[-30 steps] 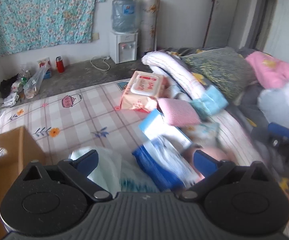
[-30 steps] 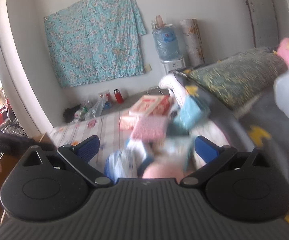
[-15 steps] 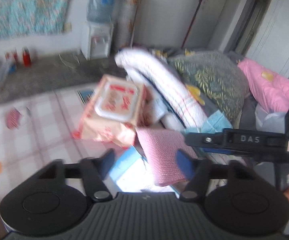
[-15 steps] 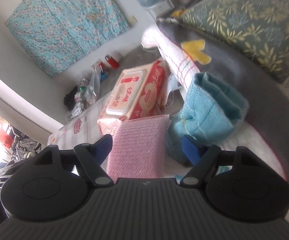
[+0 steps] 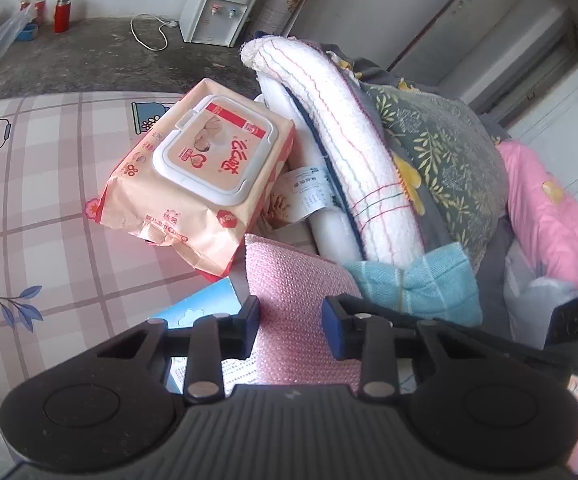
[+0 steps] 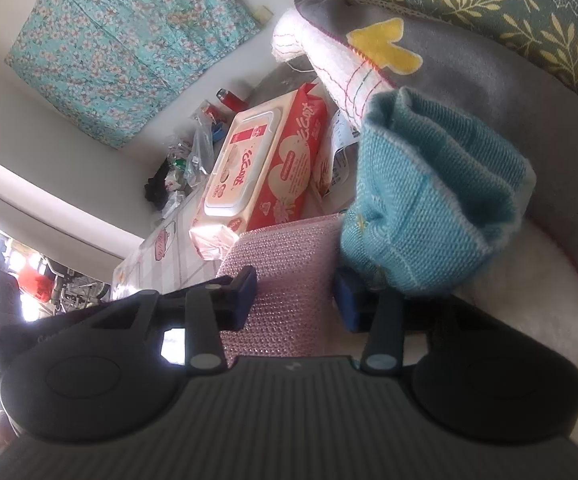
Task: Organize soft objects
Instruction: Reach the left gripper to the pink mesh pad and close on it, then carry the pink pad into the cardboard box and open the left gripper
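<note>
In the last second both tools had swung down from the room onto the pile. The left gripper (image 5: pixel 291 322) was closing around the pink pad (image 5: pixel 289 280) beside the wipes pack (image 5: pixel 201 172); the right gripper (image 6: pixel 295 300), rolled sideways, was closing on it too, under the teal cloth (image 6: pixel 429 208). A two-handed lift looked imminent.

Both wrist cameras look steeply down and very close. They share the pink sponge (image 5: pixel 293 280) (image 6: pixel 289 276), wipes pack (image 5: pixel 197 184) (image 6: pixel 261 164) and blue cloth (image 5: pixel 421 280) (image 6: pixel 429 200); the right view is rolled sideways.
</note>
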A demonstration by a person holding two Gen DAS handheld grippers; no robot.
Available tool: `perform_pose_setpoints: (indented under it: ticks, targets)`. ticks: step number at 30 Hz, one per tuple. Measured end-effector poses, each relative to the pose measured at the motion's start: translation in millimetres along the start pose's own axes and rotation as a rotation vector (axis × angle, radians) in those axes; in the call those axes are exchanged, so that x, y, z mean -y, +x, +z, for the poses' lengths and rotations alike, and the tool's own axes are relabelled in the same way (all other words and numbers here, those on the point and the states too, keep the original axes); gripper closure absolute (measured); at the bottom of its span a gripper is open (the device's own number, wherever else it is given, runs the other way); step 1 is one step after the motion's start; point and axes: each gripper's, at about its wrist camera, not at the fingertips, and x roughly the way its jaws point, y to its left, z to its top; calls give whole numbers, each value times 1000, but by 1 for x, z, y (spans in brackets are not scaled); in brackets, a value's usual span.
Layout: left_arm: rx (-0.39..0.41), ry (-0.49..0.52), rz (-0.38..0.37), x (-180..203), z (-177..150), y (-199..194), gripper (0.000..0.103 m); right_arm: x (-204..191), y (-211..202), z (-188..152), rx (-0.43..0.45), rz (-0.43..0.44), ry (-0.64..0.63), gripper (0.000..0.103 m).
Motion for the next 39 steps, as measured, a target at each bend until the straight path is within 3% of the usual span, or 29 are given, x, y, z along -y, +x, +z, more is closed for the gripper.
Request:
perform_pose_setpoints:
  ticks: [5, 10, 20, 31, 39]
  targets:
    - [25, 10, -30, 6, -6, -25, 70, -10, -19, -3, 31, 11, -11, 62]
    - [84, 32, -48, 17, -17, -76, 70, -34, -53, -15, 61, 46, -31, 62]
    - [238, 52, -29, 7, -61, -213, 68, -134, -126, -65, 113, 149, -180, 61]
    - [430, -87, 118, -81, -129, -340, 67, -286, -124, -160, -13, 291, -373, 59]
    - [436, -269, 209, -167, -150, -354, 67, -369, -67, -232, -193, 327, -451, 59]
